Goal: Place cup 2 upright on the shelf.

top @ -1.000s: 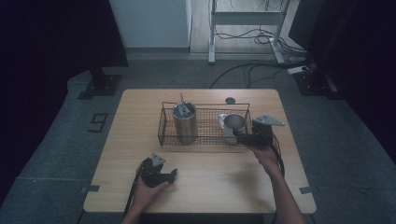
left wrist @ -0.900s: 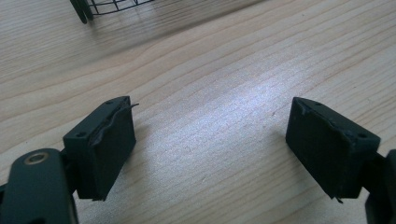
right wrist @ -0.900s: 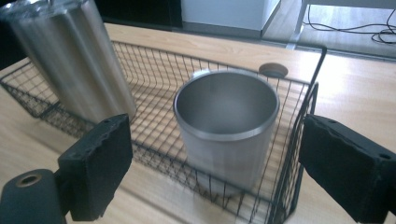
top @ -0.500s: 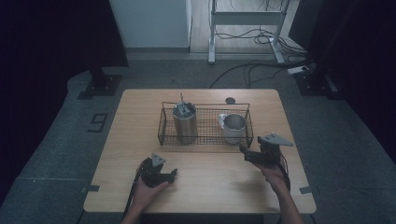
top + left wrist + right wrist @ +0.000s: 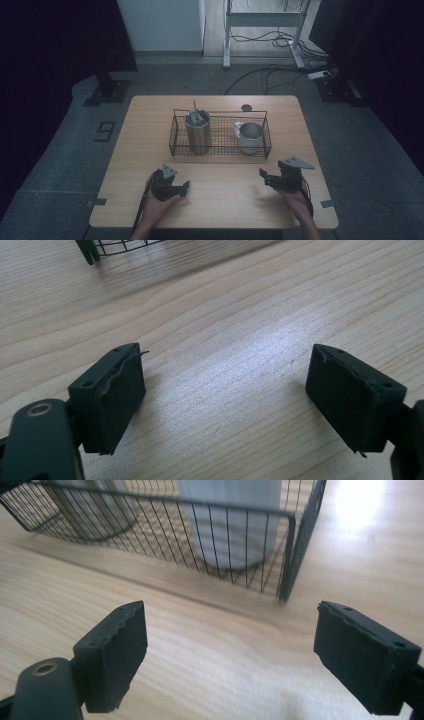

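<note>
From above, a black wire basket (image 5: 220, 135) sits in the middle of the wooden tabletop (image 5: 150, 125), toward the far edge, with a tall steel tumbler (image 5: 198, 131) upright in its left part and a white mug (image 5: 249, 137) in its right part; a small dark disc (image 5: 246, 107) lies just beyond the basket near the far edge. The left tongs (image 5: 182, 188) rest near the front edge left of centre, and the right tongs (image 5: 264, 177) sit near the front edge toward the right, both well apart from the basket. The left gripper view adds that those tongs (image 5: 225, 390) stand released over bare wood, with a basket corner (image 5: 95, 250) at the top. The right gripper view shows its tongs (image 5: 230, 650) released with nothing between them, looking at the basket's near corner (image 5: 290, 555) and the mug (image 5: 235, 525) behind the wires. A second ago the right tongs were up at the mug in the basket; since then they have come back to the front edge, empty, their jaws having just been closing somewhat. The mug stays in the basket, and the left tongs have kept their place.
</note>
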`<state>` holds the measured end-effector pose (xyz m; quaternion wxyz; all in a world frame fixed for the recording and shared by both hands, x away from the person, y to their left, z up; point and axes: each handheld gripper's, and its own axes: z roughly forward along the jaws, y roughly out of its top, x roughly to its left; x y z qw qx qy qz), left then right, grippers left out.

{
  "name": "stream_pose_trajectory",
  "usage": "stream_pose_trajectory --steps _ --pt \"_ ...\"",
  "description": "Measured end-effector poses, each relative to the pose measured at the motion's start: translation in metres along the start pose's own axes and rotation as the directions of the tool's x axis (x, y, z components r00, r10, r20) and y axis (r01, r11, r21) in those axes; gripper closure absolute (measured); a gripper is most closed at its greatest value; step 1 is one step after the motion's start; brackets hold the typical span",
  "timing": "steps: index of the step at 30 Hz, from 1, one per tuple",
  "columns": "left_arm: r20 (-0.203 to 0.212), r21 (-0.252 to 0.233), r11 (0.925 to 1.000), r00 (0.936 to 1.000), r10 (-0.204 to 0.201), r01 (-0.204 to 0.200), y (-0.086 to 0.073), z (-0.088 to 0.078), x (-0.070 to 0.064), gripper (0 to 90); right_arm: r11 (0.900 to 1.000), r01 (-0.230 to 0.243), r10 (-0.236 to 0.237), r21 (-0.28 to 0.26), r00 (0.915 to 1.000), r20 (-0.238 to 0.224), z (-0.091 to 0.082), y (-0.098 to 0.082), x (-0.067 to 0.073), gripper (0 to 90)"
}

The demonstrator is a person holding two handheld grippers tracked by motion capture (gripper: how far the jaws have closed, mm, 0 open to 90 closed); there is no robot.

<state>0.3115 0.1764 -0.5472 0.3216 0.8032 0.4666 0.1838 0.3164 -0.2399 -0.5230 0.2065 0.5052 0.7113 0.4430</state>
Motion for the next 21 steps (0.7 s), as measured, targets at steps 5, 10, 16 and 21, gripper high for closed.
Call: stream_pose_trajectory --steps 5,10,16,21 --pt "0.000 0.000 1.0000 1.0000 -0.001 0.001 0.000 0.000 0.000 16.2 1.000 -0.005 0.005 0.030 1.0000 0.006 0.001 -0.013 -0.002 14.1" --pt "0.000 0.000 1.0000 1.0000 -0.001 0.001 0.000 0.000 0.000 16.2 0.999 -0.004 0.003 0.051 0.9999 0.015 0.002 -0.020 -0.002 14.1" --pt "-0.001 0.001 1.0000 1.0000 0.000 0.000 0.000 0.000 -0.001 16.2 0.998 0.002 -0.004 0.057 0.9997 0.024 0.004 -0.022 -0.001 14.1" --pt "0.000 0.001 1.0000 1.0000 0.000 0.000 -0.001 -0.001 -0.001 16.2 0.998 0.005 -0.007 0.057 0.9997 0.025 0.004 -0.023 -0.001 14.1"
